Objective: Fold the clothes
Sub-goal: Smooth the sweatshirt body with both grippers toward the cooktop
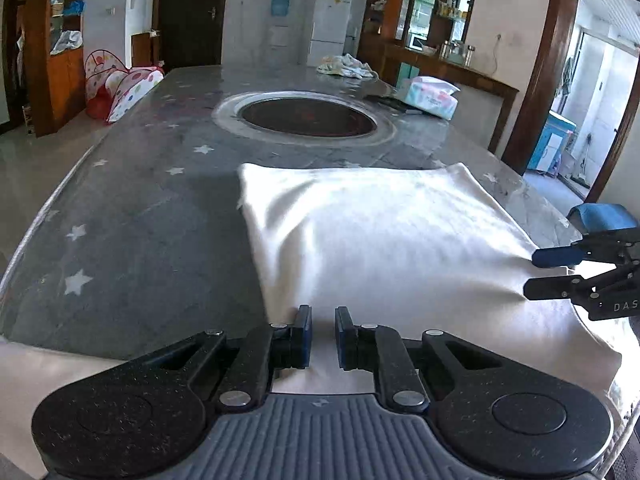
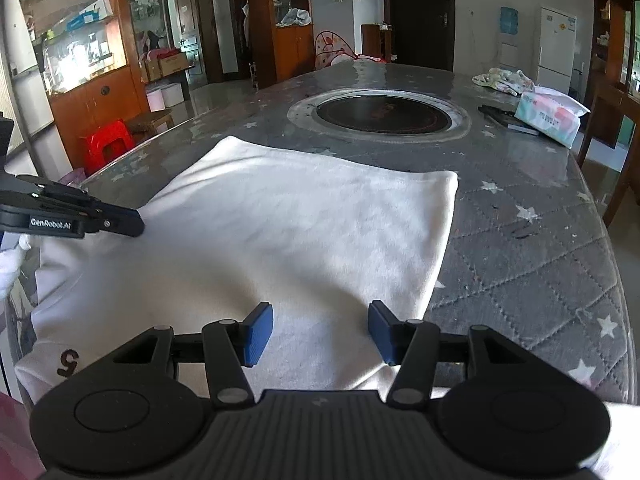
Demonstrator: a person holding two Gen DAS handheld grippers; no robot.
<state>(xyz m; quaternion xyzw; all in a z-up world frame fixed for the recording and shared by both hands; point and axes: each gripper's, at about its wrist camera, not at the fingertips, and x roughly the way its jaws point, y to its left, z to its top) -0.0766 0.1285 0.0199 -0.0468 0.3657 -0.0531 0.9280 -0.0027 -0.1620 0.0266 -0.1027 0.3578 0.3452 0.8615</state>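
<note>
So there's a white, soft-looking cotton garment (image 1: 380, 232) spread flat on a big grey quilted table cover with white stars (image 1: 132, 208), and it's lying at the near end of the table with the closest bit hanging over the edge toward the camera. In the right wrist view you can see a small dark "5" printed on the near left part of the fabric. The left gripper (image 1: 323, 336) is sitting low over the near left edge of the garment with its blue-padded fingers (image 1: 305, 334) nearly together, just a narrow gap, and white cloth shows in that gap, but I honestly can't tell if the pads are actually pinching it or just hovering on top. The right gripper (image 2: 321, 332) is over the near right part of the garment, close to its right-hand edge, with its jaws spread about halfway and nothing clamped between them, only cloth lying underneath. Each gripper also pokes into the other's view from the side, right at the fabric's edge. Further back, well apart from the garment, the table has a round dark inset hotplate with a metal ring (image 1: 308, 118), a pastel pack of tissues (image 1: 432, 96) near the far right edge, and a crumpled pale cloth (image 1: 346, 66) at the far end.
</note>
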